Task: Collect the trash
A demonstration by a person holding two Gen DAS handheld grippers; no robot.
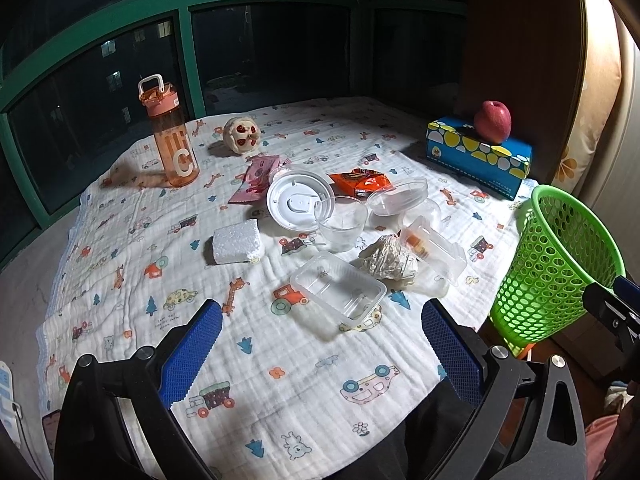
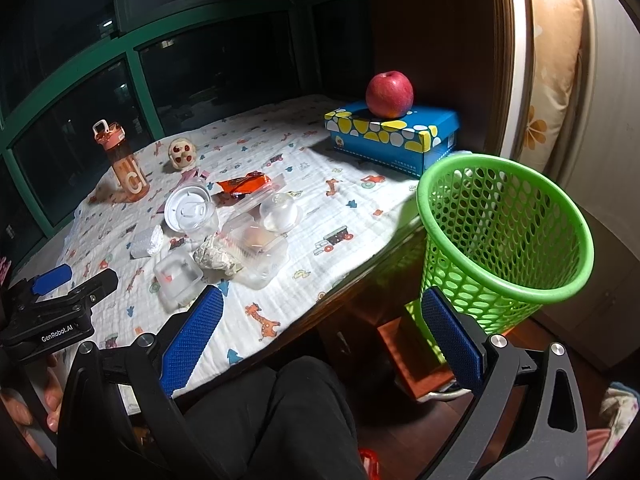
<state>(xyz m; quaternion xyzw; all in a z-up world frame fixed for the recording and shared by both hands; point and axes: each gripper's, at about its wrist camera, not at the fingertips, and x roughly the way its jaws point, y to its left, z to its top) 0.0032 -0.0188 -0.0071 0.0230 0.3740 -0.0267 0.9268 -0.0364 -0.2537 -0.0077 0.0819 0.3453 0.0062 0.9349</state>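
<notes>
Both tools are hanging released over the near edge of the counter, jaws spread wide with nothing between them: the left tool (image 1: 322,344) above the printed cloth (image 1: 280,380), the right tool (image 2: 322,340) out past the counter's right edge, over a person's dark-clothed lap.

The trash is lying in a loose heap near the middle of the counter: a clear tray (image 1: 338,290) nearest the front, a crumpled paper wad (image 1: 388,258) just behind it, a clear cup (image 1: 343,222) touching a white lid (image 1: 298,204), a foam block (image 1: 236,246) to their left, and an orange wrapper (image 1: 362,182) and a pink wrapper (image 1: 256,180) toward the back. The clear pieces are overlapping, so their edges are hard to separate, and something orange inside one clear box (image 2: 256,236) cannot be made out.

A green basket (image 2: 504,240) is standing off the right edge, its base hidden behind the right tool's finger. An orange bottle (image 1: 172,144) is standing at the back left; an apple (image 2: 389,94) is sitting on a blue box (image 2: 394,136) at the back right.
</notes>
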